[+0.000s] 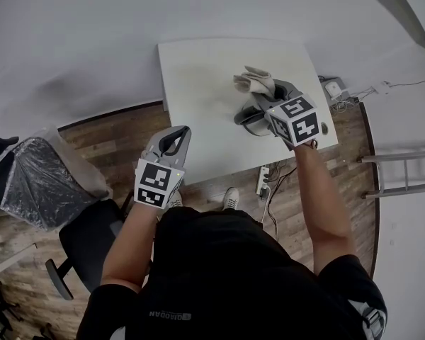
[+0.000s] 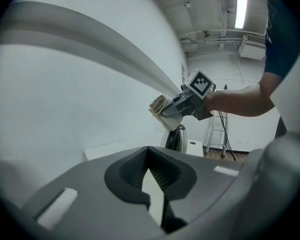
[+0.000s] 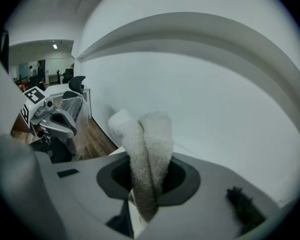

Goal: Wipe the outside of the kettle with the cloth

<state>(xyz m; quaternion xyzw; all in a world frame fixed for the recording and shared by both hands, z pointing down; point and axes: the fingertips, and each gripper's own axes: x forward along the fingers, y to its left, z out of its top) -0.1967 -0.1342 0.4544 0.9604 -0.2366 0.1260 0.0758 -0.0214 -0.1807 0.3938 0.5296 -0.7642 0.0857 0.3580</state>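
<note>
Right gripper clamped on the cloth, over the kettle at one o'clock on the table — press folds flat, sweep round. Left gripper at seven o'clock — jaws seemingly together, empty.

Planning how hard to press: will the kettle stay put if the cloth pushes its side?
It may slide or tip: the kettle stands free on the table, with the left gripper shut, empty and away from it. The cloth clamped in the right gripper looks soft and folded, so it should cushion the push.
</note>
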